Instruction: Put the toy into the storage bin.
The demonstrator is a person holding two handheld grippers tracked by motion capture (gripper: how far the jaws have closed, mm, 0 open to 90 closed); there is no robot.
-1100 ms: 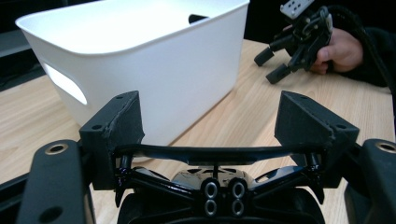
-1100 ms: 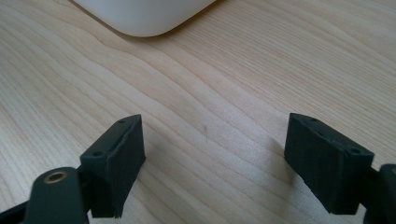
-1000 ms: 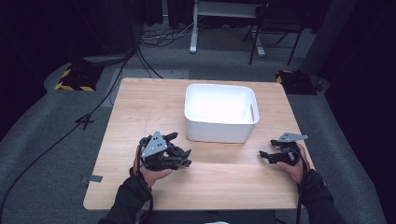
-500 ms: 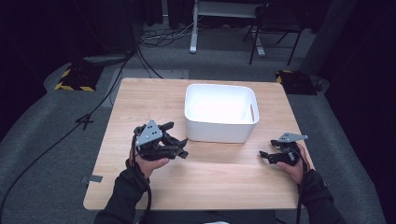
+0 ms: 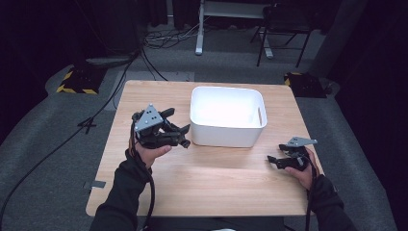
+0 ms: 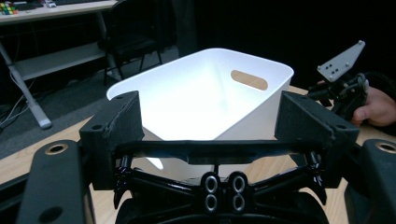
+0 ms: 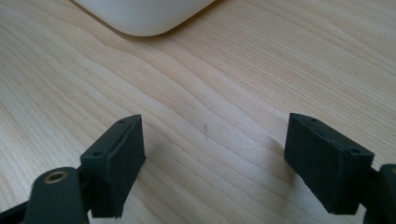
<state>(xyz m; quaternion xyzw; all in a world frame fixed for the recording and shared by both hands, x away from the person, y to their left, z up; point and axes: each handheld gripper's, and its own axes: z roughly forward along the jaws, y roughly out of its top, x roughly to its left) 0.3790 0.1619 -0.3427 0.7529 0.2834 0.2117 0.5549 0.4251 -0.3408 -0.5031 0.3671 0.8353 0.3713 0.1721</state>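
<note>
Holding my left tool (image 5: 177, 127) off the desk (image 5: 216, 187), I have it aimed at the near left wall of the white plastic bin (image 5: 226, 135), jaws spread wide with nothing between them. The bin sits mid-desk towards the far edge. My right tool (image 5: 276, 155) rests low by the bin's right corner, likewise released.

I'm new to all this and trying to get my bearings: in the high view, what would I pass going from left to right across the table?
Left gripper held in a hand → white bin → right gripper in the other hand, all over the wooden table.
</note>
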